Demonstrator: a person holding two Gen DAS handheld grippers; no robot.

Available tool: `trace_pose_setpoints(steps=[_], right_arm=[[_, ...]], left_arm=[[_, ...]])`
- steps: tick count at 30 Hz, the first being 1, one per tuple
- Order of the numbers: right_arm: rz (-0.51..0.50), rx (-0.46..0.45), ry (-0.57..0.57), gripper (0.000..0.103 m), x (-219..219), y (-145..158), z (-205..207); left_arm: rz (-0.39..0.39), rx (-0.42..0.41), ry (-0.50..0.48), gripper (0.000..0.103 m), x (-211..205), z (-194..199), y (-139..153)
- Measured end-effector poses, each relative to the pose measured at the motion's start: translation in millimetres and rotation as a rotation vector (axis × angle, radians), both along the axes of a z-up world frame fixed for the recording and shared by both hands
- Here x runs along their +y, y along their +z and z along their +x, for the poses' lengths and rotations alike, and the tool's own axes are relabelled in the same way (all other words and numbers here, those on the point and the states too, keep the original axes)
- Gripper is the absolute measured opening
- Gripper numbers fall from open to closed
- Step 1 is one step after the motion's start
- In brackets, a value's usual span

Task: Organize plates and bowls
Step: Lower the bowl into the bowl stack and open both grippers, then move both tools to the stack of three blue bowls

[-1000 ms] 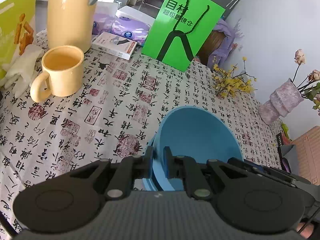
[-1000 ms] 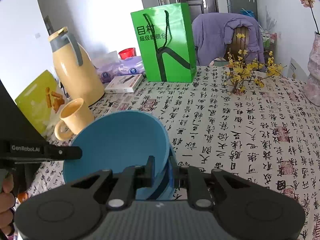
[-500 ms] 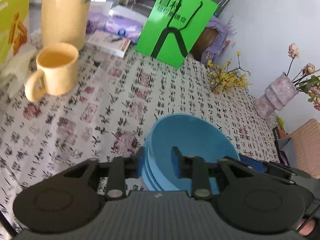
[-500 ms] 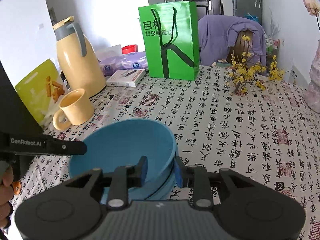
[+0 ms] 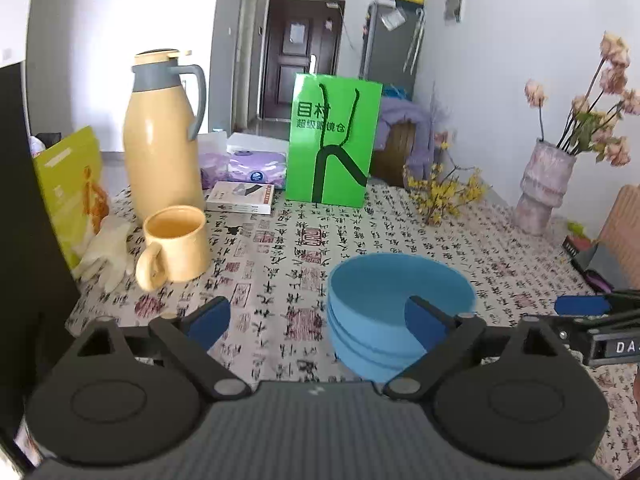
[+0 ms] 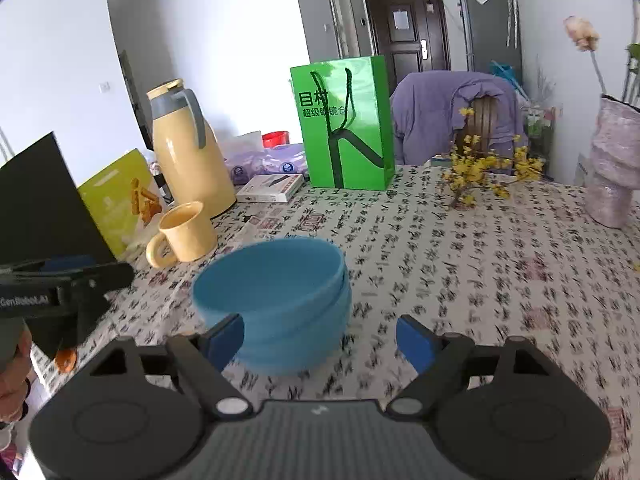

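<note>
A stack of blue bowls (image 5: 400,304) rests upright on the printed tablecloth (image 5: 280,248), free of both grippers. My left gripper (image 5: 316,320) has drawn back from it and its jaws are opening wide. Its right finger (image 5: 424,322) overlaps the stack's near side in the picture, and no pad presses on it. In the right wrist view the same bowls (image 6: 276,292) stand just ahead of my right gripper (image 6: 320,340). Its jaws are also opening, with nothing gripped between them. Each gripper shows at the edge of the other's view.
A yellow mug (image 5: 176,246) and a tall yellow jug (image 5: 162,136) stand left of the bowls. A green paper bag (image 5: 332,140), a small box (image 5: 240,198) and tissue packs sit behind. Yellow flowers (image 5: 444,196) and a pink vase (image 5: 544,184) are at the right.
Both grippers were shut on the top bowl's rim. They have let go, opened wide and pulled back. The bowl stack now sits alone on the cloth.
</note>
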State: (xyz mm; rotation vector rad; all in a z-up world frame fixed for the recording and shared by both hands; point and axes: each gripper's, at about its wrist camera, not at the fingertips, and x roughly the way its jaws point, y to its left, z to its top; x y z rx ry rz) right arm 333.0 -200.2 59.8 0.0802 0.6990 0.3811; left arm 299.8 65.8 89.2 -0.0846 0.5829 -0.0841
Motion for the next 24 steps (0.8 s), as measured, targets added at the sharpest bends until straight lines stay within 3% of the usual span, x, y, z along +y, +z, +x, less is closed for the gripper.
trace_pose_setpoints(steps=[6, 12, 24], right_arm=[[-0.011, -0.119, -0.022, 0.095, -6.7, -0.7, -59.9], [-0.008, -0.178, -0.021, 0.095, -7.1, -10.9, -113.3], [0.017, -0.144, -0.081, 0.096, -14.6, -39.1, -164.3]], left_arm=[[0.044, -0.068, 0.023, 0.102, -2.4, -58.4, -21.3], [0.130, -0.192, 0.034, 0.103, -15.2, -117.4, -31.3], [0.157, -0.153, 0.031, 0.103, -28.8, -170.0, -51.7]])
